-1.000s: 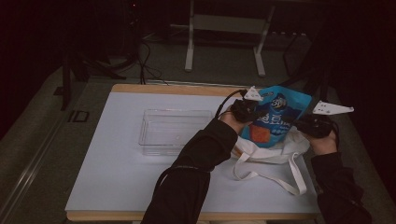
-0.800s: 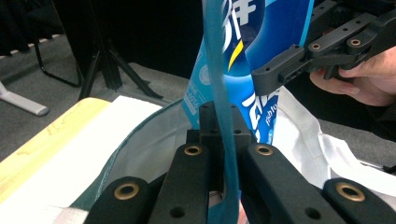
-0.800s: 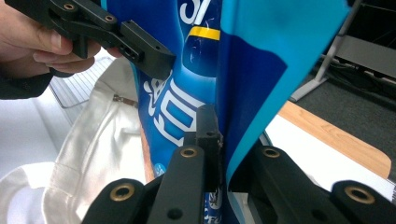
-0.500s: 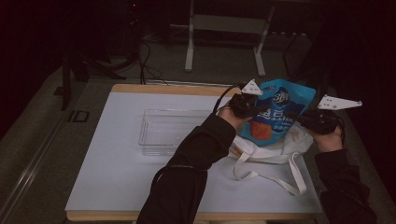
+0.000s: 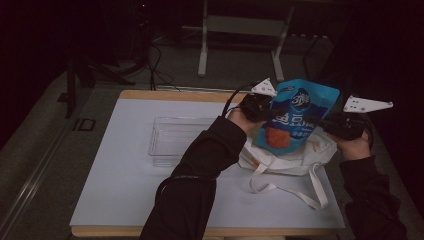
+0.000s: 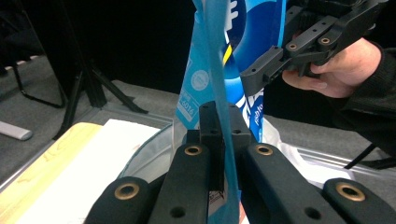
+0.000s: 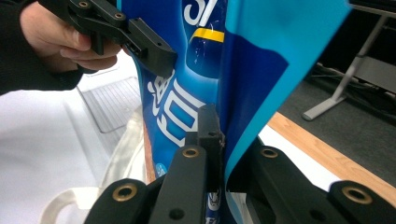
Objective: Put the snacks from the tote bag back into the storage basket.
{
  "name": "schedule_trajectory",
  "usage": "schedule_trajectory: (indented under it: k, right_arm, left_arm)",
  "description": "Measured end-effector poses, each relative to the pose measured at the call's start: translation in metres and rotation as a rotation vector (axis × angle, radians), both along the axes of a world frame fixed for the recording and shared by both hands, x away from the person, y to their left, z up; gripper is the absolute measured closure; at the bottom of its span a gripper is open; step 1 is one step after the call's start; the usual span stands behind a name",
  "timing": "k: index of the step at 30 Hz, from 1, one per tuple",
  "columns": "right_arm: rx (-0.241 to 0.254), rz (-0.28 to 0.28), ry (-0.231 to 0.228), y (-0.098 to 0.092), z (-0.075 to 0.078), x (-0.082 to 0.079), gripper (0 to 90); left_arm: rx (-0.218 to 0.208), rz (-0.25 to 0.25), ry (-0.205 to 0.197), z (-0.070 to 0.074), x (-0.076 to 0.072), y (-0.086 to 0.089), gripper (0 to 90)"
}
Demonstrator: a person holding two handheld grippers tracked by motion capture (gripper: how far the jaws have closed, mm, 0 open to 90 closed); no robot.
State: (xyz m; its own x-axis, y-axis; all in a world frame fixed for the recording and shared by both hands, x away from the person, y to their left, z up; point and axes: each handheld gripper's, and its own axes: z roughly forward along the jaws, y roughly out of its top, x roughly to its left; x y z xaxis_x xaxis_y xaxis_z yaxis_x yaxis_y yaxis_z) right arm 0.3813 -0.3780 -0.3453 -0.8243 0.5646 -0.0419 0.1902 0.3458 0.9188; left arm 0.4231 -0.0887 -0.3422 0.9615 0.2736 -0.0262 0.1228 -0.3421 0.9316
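Observation:
A blue snack bag [image 5: 296, 120] stands upright over the mouth of a white tote bag [image 5: 295, 159] on the right of the table. My left gripper [image 5: 264, 112] is shut on the bag's left edge. My right gripper [image 5: 327, 124] is shut on its right edge. In the left gripper view the bag's thin edge [image 6: 219, 70] runs up between my jaws, and the right gripper [image 6: 266, 74] bites the bag farther off. The right gripper view has the bag's blue face [image 7: 196, 70] pinched in my jaws, with the left gripper [image 7: 149, 49] clamped on its far side.
A clear plastic tray [image 5: 172, 140] lies empty at the table's middle, left of the tote. The tote's handles [image 5: 300, 192] trail toward the front edge. The white tabletop [image 5: 115, 190] has a wooden rim. A metal stand [image 5: 240, 30] is on the floor beyond.
Both grippers have risen with the blue bag, drawing it higher out of the tote's mouth and more upright.

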Motion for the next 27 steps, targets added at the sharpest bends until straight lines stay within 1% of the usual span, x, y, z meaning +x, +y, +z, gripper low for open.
schedule_trajectory:
  k: [3,6,10,15,18,20,27]
  right_arm:
    - [0.005,0.02,0.001,0.003,0.006,-0.002,88.3]
    - [-0.002,0.039,-0.001,0.007,0.012,-0.004,88.3]
    - [-0.002,0.056,-0.002,0.012,0.018,-0.004,88.4]
    - [0.006,0.078,-0.008,0.02,0.027,-0.005,88.5]
    - [0.007,0.091,-0.014,0.026,0.033,-0.006,88.5]
    - [0.005,0.101,-0.019,0.031,0.037,-0.005,88.5]
    - [-0.004,0.135,-0.032,0.053,0.05,-0.004,88.6]
  left_arm:
    - [-0.006,-0.024,0.004,0.005,-0.001,0.006,90.0]
    - [-0.006,-0.037,0.002,0.01,-0.003,0.011,90.0]
    - [-0.006,-0.038,-0.003,0.017,-0.006,0.018,90.0]
    - [0.004,-0.042,-0.016,0.029,-0.011,0.027,90.0]
    - [0.004,-0.036,-0.028,0.035,-0.014,0.034,90.0]
    - [-0.003,-0.029,-0.028,0.038,-0.016,0.04,90.0]
    - [-0.009,-0.007,-0.04,0.049,-0.023,0.064,90.0]
